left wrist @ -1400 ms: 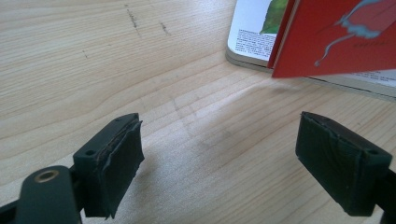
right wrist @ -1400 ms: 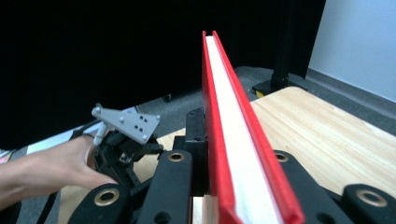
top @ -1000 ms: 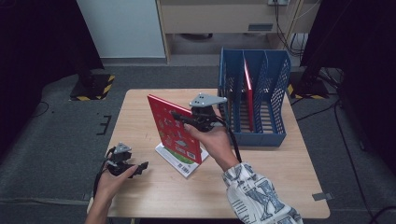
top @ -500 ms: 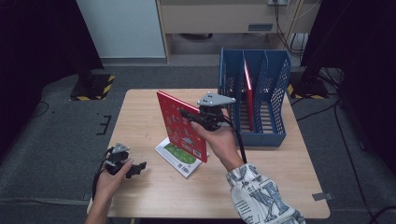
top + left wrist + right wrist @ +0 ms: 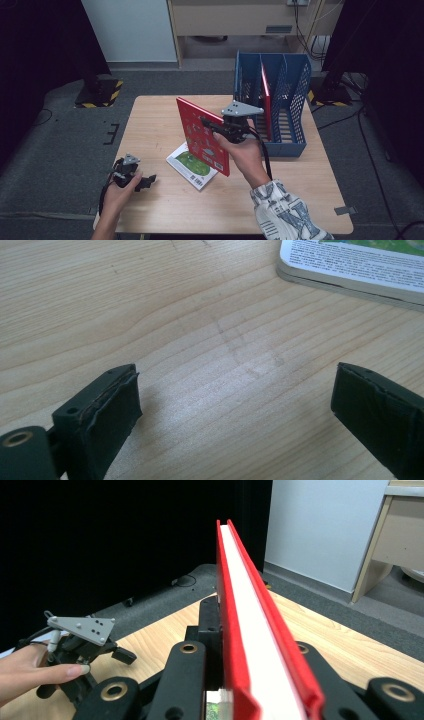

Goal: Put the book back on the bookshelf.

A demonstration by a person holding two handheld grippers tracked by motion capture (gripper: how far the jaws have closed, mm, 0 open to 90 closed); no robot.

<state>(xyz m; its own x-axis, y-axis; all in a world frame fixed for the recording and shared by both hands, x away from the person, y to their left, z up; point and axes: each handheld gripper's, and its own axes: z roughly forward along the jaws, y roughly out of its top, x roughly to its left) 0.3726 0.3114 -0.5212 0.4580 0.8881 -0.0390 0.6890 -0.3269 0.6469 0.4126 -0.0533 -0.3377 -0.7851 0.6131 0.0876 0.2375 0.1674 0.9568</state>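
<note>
Red book (image 5: 202,136) is standing up in the air in the middle of the high view, tilted, above the table (image 5: 150,120). The right gripper (image 5: 220,127) is pinching it, with its jaws closed on the book's right edge. In the right gripper view the red book (image 5: 255,635) is running up the middle of the frame, edge on, with its white pages showing between the red covers, and the black jaws are squeezing it from both sides at the bottom.

Just below the red book, a green book (image 5: 192,166) is lying flat on the table. Its corner is also showing at the upper right of the left gripper view (image 5: 350,265).

The left gripper (image 5: 145,181) is sitting low at the lower left of the high view, near the table's front edge, well apart from both books. Its jaws are wide open with bare wood between them, holding nothing.

A blue rack (image 5: 295,100) is standing at the upper right of the high view, on the table's far right side. Another red book (image 5: 266,102) is standing upright inside it.
</note>
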